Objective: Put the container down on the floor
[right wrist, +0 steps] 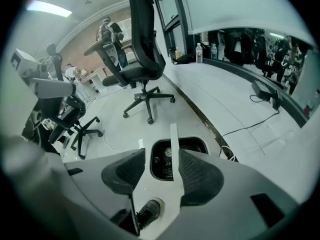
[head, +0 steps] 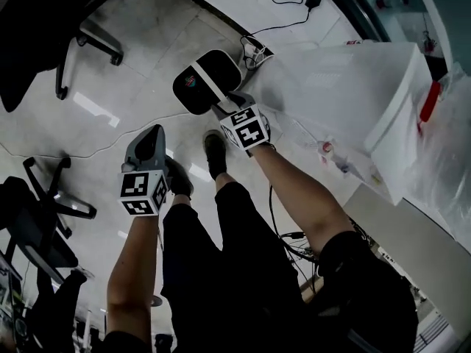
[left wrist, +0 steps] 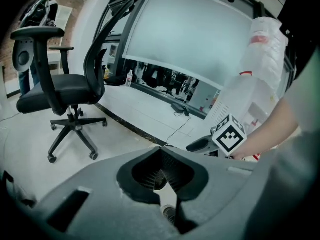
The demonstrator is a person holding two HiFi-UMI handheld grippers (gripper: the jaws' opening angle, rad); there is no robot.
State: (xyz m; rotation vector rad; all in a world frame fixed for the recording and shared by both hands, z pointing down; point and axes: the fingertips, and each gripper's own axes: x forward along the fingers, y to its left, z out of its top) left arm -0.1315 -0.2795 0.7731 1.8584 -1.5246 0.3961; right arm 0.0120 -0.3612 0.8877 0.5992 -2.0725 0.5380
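Note:
The container is a black tub with a white band across its top, and it stands on the pale floor. My right gripper hangs just above its near end. In the right gripper view my right gripper is open; the container lies well below, framed by the pads, with the white band running up between them. No pad presses on it. My left gripper hovers to the left, apart from the container. In the left gripper view the left gripper is shut and holds nothing.
A black office chair stands at the far left and another chair base at the near left. A white table with a plastic bag fills the right. Cables and a power strip lie beyond the container. The person's shoes are below.

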